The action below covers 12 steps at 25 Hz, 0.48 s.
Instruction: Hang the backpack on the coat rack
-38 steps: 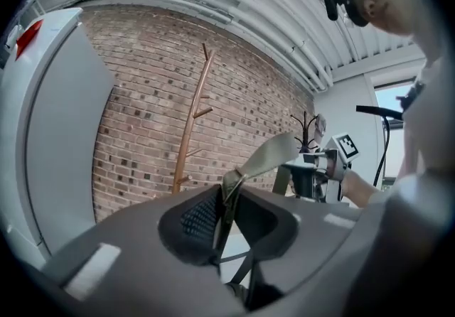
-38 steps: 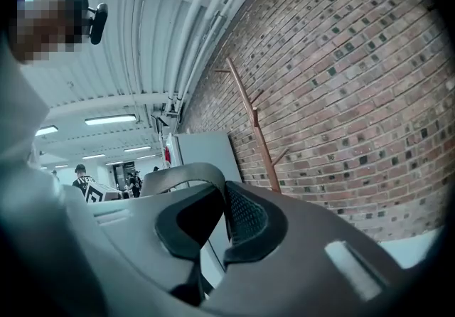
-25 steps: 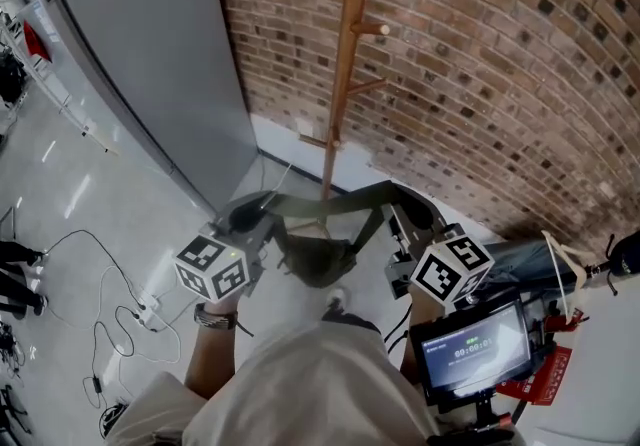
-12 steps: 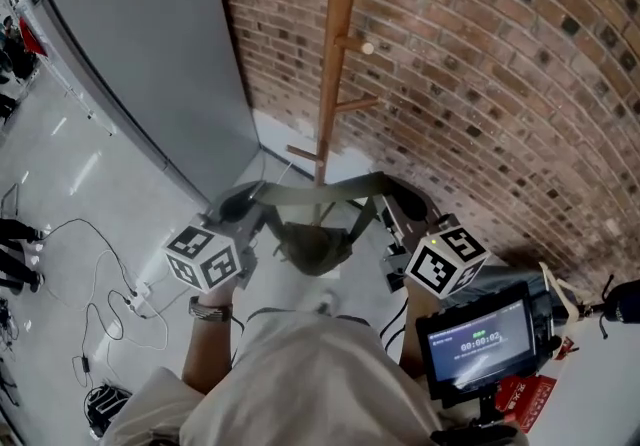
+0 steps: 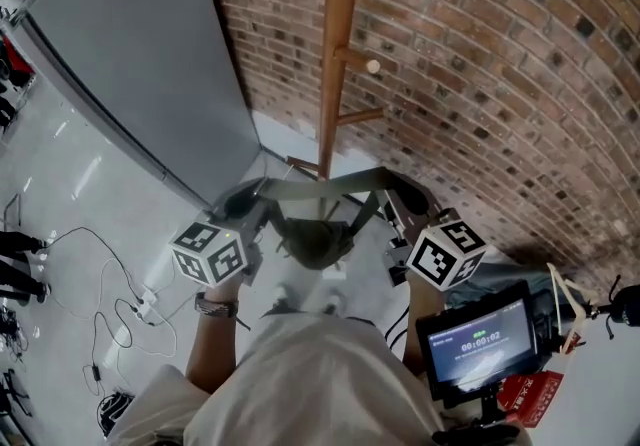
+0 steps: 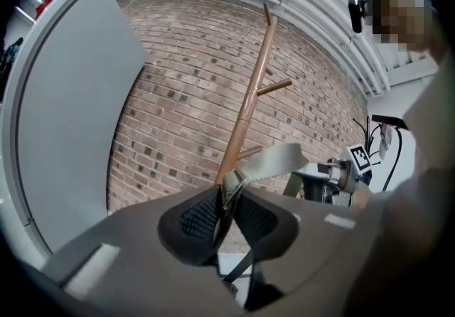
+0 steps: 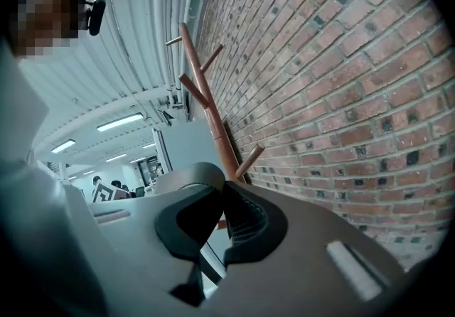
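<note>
Grip: left hand-held gripper (image 5: pixel 243 204) and right hand-held gripper (image 5: pixel 407 202) each clenched on the strap (image 5: pixel 320 186).
Load: backpack (image 5: pixel 314 242) dangles between them, before the coat rack (image 5: pixel 338 54).
Risk: the taut strap may miss a peg (image 5: pixel 358 60), then slip.

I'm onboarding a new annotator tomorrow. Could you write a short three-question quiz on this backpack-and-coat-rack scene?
1. True or false: the backpack already hangs from a peg of the coat rack.
2. What stretches between the left gripper and the right gripper? A) the backpack's strap B) a towel C) nothing
3. Fill in: the wall behind the rack is made of ____.
Key: 1 false; 2 A; 3 brick.
</note>
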Motion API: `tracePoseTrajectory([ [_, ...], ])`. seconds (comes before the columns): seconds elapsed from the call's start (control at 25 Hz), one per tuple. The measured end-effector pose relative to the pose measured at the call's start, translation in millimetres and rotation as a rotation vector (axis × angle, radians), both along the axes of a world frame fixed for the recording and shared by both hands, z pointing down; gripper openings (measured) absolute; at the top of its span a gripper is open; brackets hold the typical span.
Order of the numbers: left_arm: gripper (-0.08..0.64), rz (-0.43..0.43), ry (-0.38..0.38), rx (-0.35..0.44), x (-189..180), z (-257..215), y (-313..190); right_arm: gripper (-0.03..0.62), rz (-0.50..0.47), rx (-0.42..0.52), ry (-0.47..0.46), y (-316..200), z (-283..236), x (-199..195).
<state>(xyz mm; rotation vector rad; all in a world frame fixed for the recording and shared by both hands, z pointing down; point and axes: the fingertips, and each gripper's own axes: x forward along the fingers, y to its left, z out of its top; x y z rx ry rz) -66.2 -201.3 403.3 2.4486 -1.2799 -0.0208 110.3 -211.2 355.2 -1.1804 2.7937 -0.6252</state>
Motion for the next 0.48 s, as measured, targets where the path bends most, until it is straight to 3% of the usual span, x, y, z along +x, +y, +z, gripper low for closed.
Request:
tracePoseTrajectory([
  [0.48, 0.049, 0.127, 0.007, -0.107, -5, 45, -43, 0.008, 0.051, -0.073, 0.012, -28, 43, -10],
])
